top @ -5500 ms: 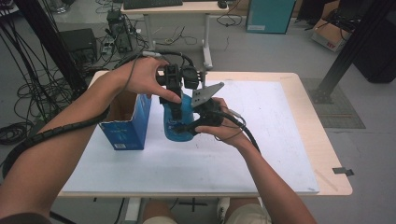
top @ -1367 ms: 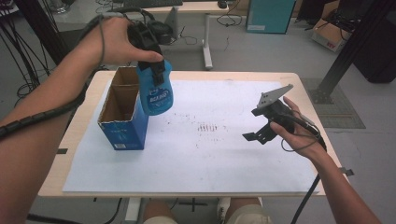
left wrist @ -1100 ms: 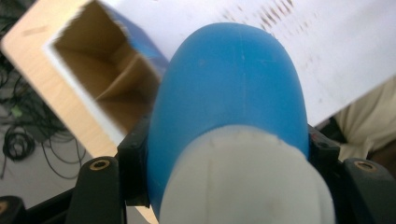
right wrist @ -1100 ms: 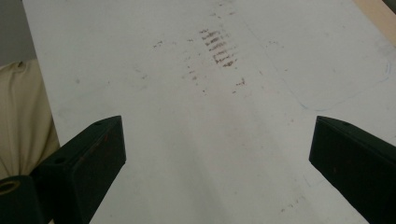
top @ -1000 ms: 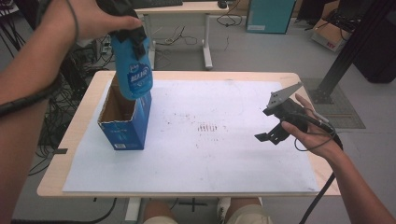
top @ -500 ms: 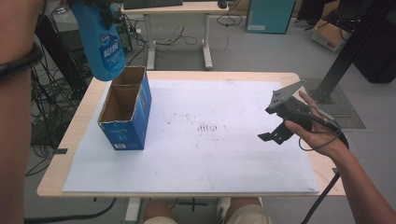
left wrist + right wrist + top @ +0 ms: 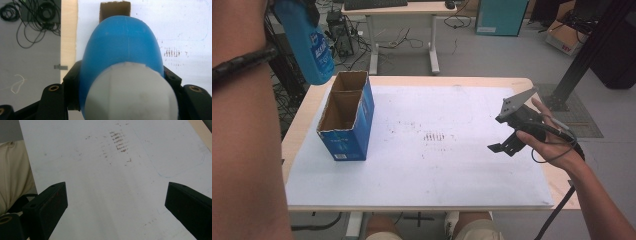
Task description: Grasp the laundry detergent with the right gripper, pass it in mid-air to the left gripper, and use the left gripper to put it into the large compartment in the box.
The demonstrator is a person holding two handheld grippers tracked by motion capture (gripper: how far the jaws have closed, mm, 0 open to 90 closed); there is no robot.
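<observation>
Two grippers are working over a wooden table (image 7: 302,120) that is lying under a white sheet (image 7: 422,165) marked with faint brown smudges (image 7: 434,136). High at the far left corner, the left gripper (image 7: 120,100) is holding a blue bottle (image 7: 307,45), lifted well above the tabletop; in the left gripper view its black jaws are pressing against both sides of the bottle (image 7: 122,57), just below the pale rounded cap (image 7: 132,92), which is facing the camera. The bottle is carrying a label whose print is too small to read. Below it, an open cardboard box (image 7: 347,122) with blue printed sides is standing upright on the left part of the sheet, its top flaps open and its brown inside showing; in the left gripper view one end of that box (image 7: 115,10) is peeking out beyond the bottle, so the bottle is hanging roughly above it, clear of the rim.

Over the right edge of the table the person's right hand (image 7: 552,145) is holding the right gripper (image 7: 507,145), with its grey plate on top, above the sheet. In the right gripper view its jaws are standing wide apart, gripping nothing, with the smudged white sheet (image 7: 105,182) lying between them and a beige trouser leg (image 7: 12,175) showing at the left edge
</observation>
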